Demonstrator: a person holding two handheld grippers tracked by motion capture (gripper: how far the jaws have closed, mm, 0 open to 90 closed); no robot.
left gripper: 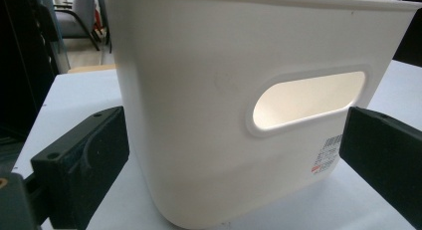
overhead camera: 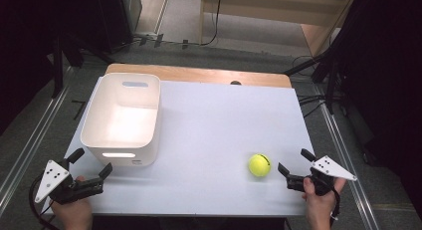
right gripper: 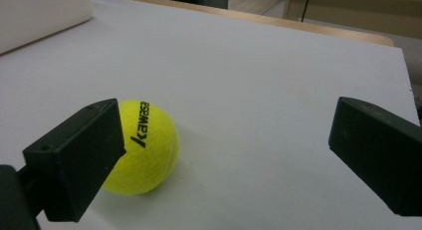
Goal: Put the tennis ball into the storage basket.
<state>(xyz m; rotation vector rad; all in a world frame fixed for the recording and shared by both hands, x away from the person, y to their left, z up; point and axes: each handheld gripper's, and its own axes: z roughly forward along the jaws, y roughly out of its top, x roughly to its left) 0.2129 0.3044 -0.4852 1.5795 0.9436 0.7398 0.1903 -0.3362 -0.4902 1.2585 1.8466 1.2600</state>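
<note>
A yellow tennis ball point(overhead camera: 259, 165) rests on the white tabletop point(overhead camera: 214, 125) near the front right. My right gripper point(overhead camera: 294, 165) stands open just right of it, jaws spread wide; in the right gripper view the ball point(right gripper: 144, 148) lies past the left jaw, partly hidden by it, with nothing between the jaws. A white plastic bin point(overhead camera: 122, 118) with handle slots stands at the left. My left gripper point(overhead camera: 92, 163) is open at the bin's near left corner. In the left gripper view the bin's wall point(left gripper: 199, 90) rises close in front of the spread jaws.
A wooden table edge point(overhead camera: 199, 73) runs along the back. Dark stands and cables point(overhead camera: 318, 95) sit on the floor at the right, metal rails point(overhead camera: 30, 140) at the left. The table's front edge lies close to both hands.
</note>
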